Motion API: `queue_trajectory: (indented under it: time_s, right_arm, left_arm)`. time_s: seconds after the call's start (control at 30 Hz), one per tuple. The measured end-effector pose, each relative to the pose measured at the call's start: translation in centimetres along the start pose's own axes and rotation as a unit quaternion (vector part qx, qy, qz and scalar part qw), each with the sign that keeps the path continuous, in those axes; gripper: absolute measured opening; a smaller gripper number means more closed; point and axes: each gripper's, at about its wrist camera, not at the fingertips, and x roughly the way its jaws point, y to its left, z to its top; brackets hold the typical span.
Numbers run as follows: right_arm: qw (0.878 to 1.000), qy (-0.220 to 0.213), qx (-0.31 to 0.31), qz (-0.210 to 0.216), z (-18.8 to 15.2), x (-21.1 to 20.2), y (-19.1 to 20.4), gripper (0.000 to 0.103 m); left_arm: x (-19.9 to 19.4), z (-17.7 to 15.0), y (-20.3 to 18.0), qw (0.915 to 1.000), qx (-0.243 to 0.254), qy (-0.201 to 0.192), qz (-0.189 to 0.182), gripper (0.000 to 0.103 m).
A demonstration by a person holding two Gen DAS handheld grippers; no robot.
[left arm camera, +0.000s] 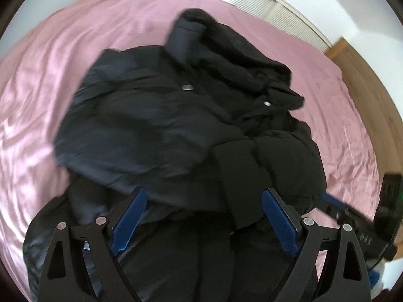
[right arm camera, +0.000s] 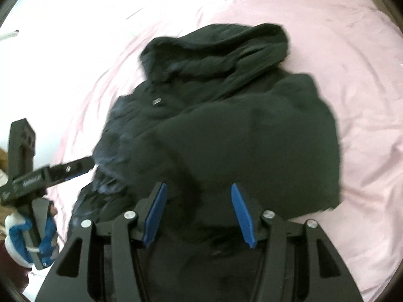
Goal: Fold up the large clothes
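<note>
A large black hooded jacket [left arm camera: 176, 115] lies bunched on a pink bed sheet [left arm camera: 45, 80], hood at the far end, two metal snaps showing. Its sides are folded over the middle. My left gripper [left arm camera: 204, 193] is open, with blue pads [left arm camera: 128, 221], just above the jacket's near part. In the right wrist view the jacket [right arm camera: 252, 130] fills the centre, and my right gripper [right arm camera: 199, 188] is open over its near edge. Each gripper shows in the other's view: the right gripper [left arm camera: 352, 216] at the right, the left gripper [right arm camera: 50, 173] at the left.
The pink sheet [right arm camera: 365, 100] spreads around the jacket on all sides. A wooden bed frame [left arm camera: 365, 85] and a white slatted door [left arm camera: 282, 12] lie at the far right. A gloved hand [right arm camera: 27, 236] holds the left gripper's handle.
</note>
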Motion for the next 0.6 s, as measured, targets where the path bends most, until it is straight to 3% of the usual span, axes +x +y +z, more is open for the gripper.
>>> queue_trajectory:
  time_s: [0.17,0.23,0.43,0.6]
  right_arm:
    - [1.000,-0.006,0.003,-0.029,2.8,2.6,-2.6,0.053]
    - [0.999,-0.002,0.001,-0.032,3.5,4.0,-3.4,0.053]
    - [0.999,0.034,0.005,-0.032,3.6,9.5,-5.4,0.053]
    - [0.998,0.051,0.021,-0.023,2.6,12.1,-7.1,0.053]
  left_arm:
    - [3.9,2.2,-3.6,0.9986,0.052,-0.005,0.007,0.092]
    - [6.1,3.1,-4.4,0.9967,0.077,-0.005,0.027,0.092]
    - [12.9,3.2,-3.2,0.9943,0.085,0.026,0.058,0.098]
    - [15.3,2.3,-2.9,0.9927,0.094,0.026,0.071,0.102]
